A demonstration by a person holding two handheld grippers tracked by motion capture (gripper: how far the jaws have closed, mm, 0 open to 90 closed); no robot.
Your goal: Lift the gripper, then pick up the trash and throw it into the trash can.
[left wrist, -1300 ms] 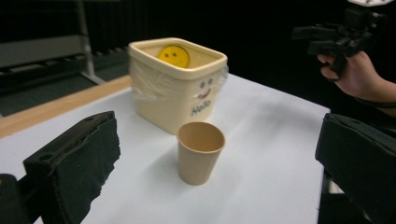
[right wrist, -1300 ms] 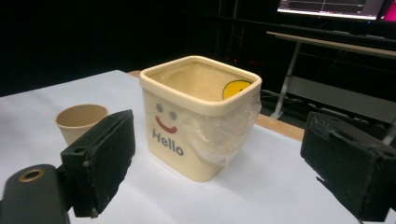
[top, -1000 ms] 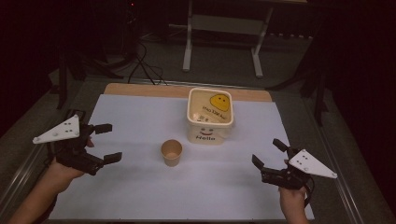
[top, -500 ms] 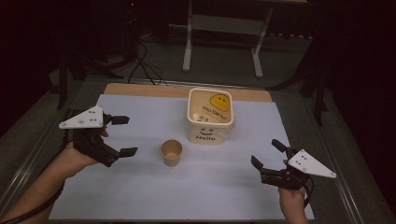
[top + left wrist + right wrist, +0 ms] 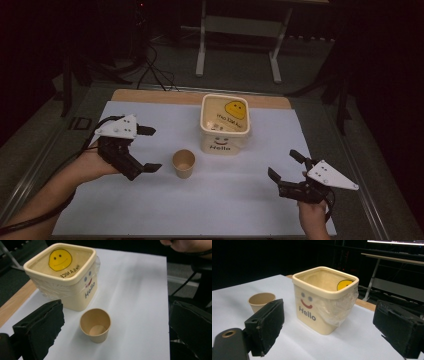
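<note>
Two hand-held grippers sit over a white sheet (image 5: 150, 210) that covers most of the worktop. The left gripper (image 5: 146, 149) is held above the left part of the sheet, its jaws spread wide and aimed toward the middle; nothing is between them. In the left gripper view, a small brown paper cup (image 5: 95, 325) stands upright and empty in the gap between those two black jaws, apart from both. The cup (image 5: 183, 163) rests near the centre of the sheet, just in front of a cream square tub (image 5: 225, 124) and slightly to its left, not touching it.

The tub stands upright toward the far edge of the sheet. Its front wall carries a printed face and the word "Hello", a yellow smiley shows inside it, and crinkled clear film (image 5: 339, 306) hangs over one side of its rim.

The right gripper (image 5: 285, 169) hovers low near the right front corner of the sheet, well apart from the tub and cup, with its jaws also spread wide and empty. In the right gripper view, the tub (image 5: 324, 300) sits between its jaws, farther off.
</note>
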